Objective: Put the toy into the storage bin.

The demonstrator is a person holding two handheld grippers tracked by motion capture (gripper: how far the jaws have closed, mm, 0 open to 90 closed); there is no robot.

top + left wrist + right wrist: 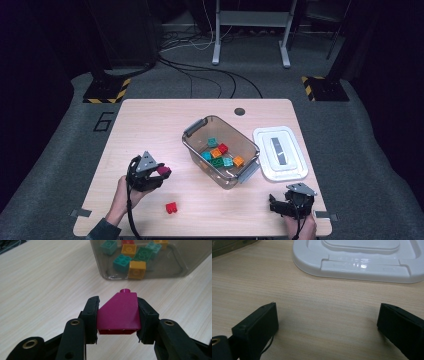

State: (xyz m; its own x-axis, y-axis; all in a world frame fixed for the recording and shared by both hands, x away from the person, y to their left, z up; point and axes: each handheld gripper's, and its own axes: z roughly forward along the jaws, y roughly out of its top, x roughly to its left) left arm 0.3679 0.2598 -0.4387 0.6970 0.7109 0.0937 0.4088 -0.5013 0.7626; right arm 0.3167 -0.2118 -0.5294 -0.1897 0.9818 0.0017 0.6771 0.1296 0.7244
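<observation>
A magenta sloped brick [119,312] sits clamped between the two black jaws of my left gripper [117,317], lifted above the wooden table. From above, that left gripper [161,172] with the magenta brick [163,171] hangs left of the clear bin [192,131]. The clear bin [100,267] holds several teal, orange, red and green bricks. A red brick [171,207] lies on the table near the front edge. My right gripper [327,322] stands open over bare wood, in front of the white lid [362,262]; from above the right gripper [278,204] is at the front right.
The white lid [279,152] lies flat to the right of the bin. The wooden table [150,125] has a dark round hole [240,111] near its far edge. Cables and metal stand legs cover the grey floor beyond.
</observation>
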